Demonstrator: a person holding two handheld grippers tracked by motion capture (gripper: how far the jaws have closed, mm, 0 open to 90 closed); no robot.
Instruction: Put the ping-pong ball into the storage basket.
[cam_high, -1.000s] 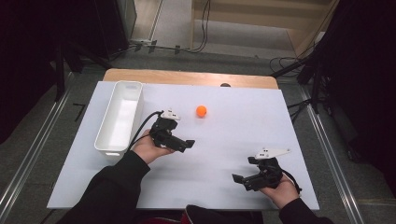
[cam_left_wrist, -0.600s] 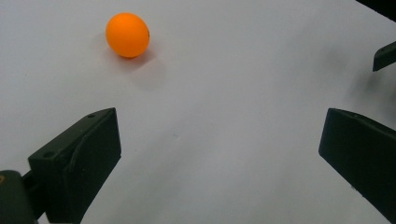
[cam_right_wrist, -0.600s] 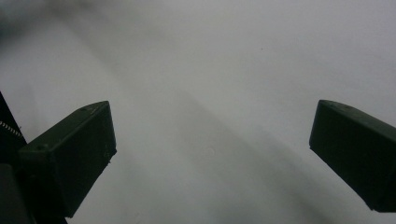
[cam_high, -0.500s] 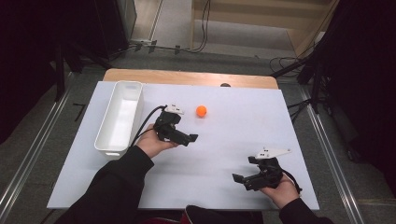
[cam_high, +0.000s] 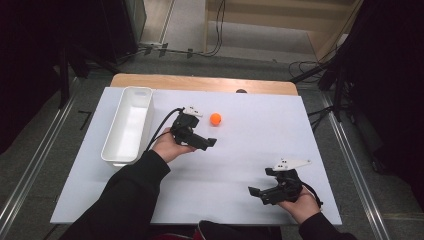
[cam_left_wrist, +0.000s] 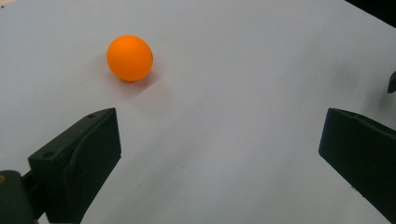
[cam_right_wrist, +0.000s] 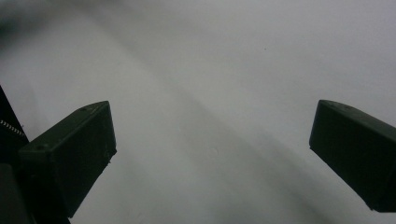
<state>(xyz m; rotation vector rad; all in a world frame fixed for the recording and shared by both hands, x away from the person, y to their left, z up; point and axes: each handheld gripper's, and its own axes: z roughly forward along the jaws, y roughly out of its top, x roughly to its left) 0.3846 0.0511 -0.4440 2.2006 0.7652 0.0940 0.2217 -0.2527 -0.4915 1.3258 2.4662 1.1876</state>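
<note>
Left gripper (cam_high: 209, 143) wide open, empty, aimed near orange ball (cam_left_wrist: 129, 58) in upper left of left gripper view, resting on white tabletop (cam_high: 250, 130). Probably light, smooth, apt to roll; best pinched across its middle.

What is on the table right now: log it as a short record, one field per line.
ball: small orange round ball, lying free on the white table sheet
tray: long white plastic tray, at the sheet's left, nothing visible inside
left claw: open, ball ahead, off towards one jaw, untouched
right claw: open, over bare sheet at the near right
</note>
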